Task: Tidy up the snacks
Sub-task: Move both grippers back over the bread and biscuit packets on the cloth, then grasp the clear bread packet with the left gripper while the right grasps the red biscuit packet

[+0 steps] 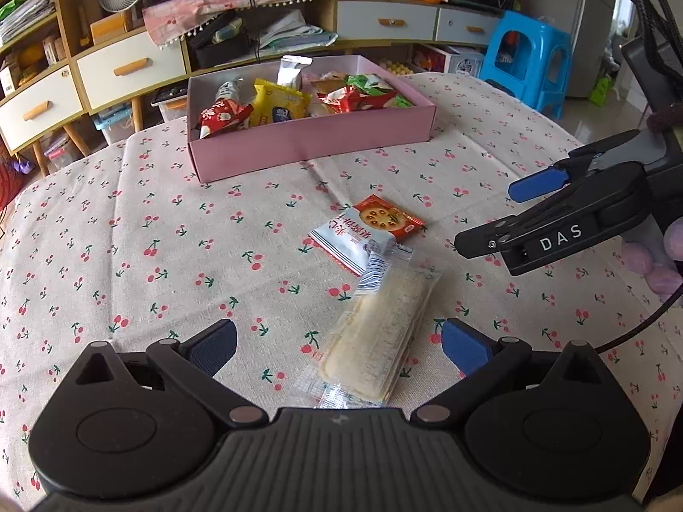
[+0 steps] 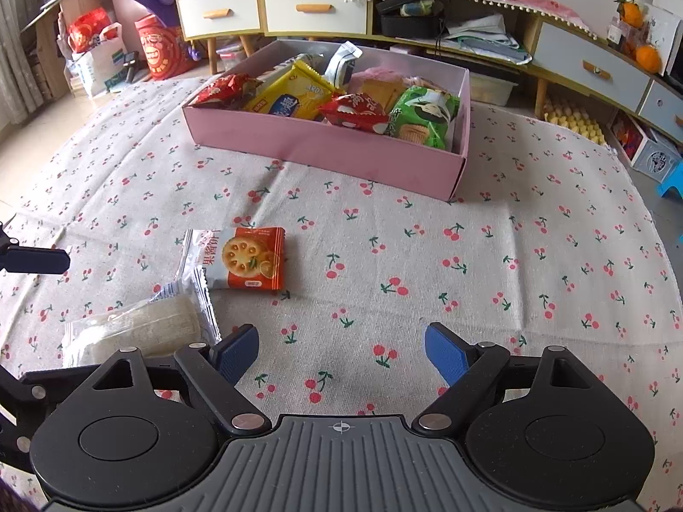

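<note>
Two snack packets lie loose on the cherry-print tablecloth (image 2: 512, 256): a clear-wrapped pale rice cracker (image 1: 375, 333) and an orange-and-white biscuit packet (image 2: 247, 262). The two touch, the cracker's crimped end overlapping the white end of the biscuit packet. Both sit near the middle of the table, well short of the pink box (image 2: 324, 149), which stands toward the far edge. Inside the box, at least six packets can be counted: two red ones, one yellow, one green, one silver-white standing upright at the back wall, and a tan one, with more half hidden beneath them. There are two grippers. The left gripper (image 1: 339, 341) has its jaws spread wide, one blue pad on each side of the cracker's near end, neither pad pressing on the wrapper. The right gripper (image 2: 341, 354) also stands spread wide, with only bare cloth between its pads; its left finger is just beside the cracker's crimped end, though whether it touches cannot be told. In the left wrist view, the right gripper shows at the right edge, near the biscuit packet but apart from it. A band of bare cloth runs between the loose packets and the box's near wall, and the cloth to the right of the packets is open out to the table's right edge. The box's near right corner lies close to the far right edge of the table.
</note>
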`<control>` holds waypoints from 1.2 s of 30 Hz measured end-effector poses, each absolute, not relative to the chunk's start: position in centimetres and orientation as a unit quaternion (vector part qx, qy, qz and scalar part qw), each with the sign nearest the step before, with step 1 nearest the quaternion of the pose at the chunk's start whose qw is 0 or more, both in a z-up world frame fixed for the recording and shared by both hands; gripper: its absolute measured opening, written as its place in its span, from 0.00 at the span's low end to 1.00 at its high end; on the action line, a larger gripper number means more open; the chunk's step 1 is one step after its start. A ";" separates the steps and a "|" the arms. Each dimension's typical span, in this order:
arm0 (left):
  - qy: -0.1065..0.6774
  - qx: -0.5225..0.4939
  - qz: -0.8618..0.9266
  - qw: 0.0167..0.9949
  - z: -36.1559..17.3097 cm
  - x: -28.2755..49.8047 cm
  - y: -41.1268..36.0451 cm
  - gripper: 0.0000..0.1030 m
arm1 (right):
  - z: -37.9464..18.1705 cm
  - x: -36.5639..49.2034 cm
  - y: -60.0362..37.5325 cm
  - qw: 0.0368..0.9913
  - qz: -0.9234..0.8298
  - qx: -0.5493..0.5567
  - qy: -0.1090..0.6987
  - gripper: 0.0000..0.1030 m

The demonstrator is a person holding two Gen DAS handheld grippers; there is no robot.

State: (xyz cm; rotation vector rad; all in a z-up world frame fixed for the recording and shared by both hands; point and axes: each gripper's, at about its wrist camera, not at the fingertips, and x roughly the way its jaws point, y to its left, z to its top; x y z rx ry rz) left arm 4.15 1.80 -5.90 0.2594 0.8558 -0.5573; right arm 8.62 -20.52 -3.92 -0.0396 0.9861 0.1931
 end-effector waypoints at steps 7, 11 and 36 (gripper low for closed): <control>0.413 0.153 -0.269 0.857 -6.7 3.7 0.8 0.96 | -4.3 8.5 -20.5 0.873 0.091 -0.024 0.479 0.85; 0.422 0.165 -0.260 0.853 -7.1 3.8 0.6 0.89 | -4.5 8.4 -20.4 0.871 0.092 -0.026 0.482 0.85; 0.470 0.071 -0.113 0.872 -6.3 6.8 4.7 0.30 | -5.4 9.7 -18.5 0.864 0.150 -0.041 0.480 0.85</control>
